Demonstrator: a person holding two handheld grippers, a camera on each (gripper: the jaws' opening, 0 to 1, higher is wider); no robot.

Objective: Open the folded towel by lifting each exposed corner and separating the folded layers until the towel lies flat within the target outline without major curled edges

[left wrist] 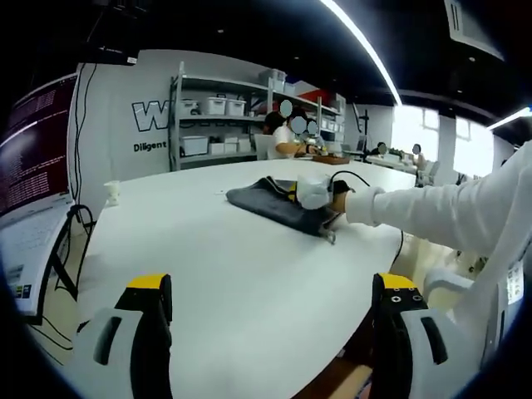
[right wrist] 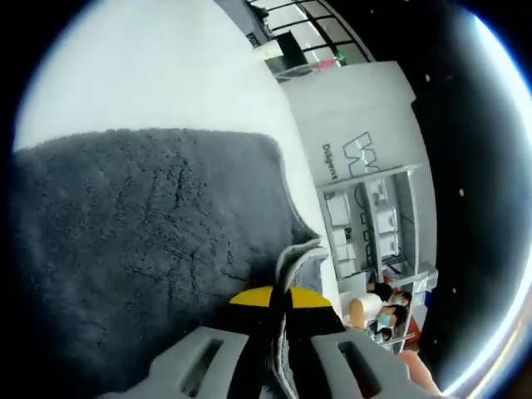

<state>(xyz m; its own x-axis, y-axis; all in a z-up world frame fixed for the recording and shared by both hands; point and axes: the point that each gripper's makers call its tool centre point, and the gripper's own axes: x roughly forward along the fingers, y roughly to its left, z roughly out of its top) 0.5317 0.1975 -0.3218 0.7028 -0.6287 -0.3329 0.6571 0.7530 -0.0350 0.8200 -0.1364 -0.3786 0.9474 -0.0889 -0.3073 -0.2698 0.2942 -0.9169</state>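
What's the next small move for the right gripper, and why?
Probably lift and peel. The right gripper looks shut on a corner of the dark grey towel, which lies folded on the white table. The left gripper is open, well short of it.

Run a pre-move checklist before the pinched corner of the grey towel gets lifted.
1. Right tongs shut on a towel edge: ok, a pale-edged fold is pinched between the jaws.
2. How many layers are pinched: cannot tell.
3. Left tongs open and apart from the towel: ok, jaws spread over bare white table.
4. Room on the table to spread the towel: ok, bare surface around it.
5. Black cable beside the towel: not ok, it lies close behind it.
6. Target outline: cannot tell.
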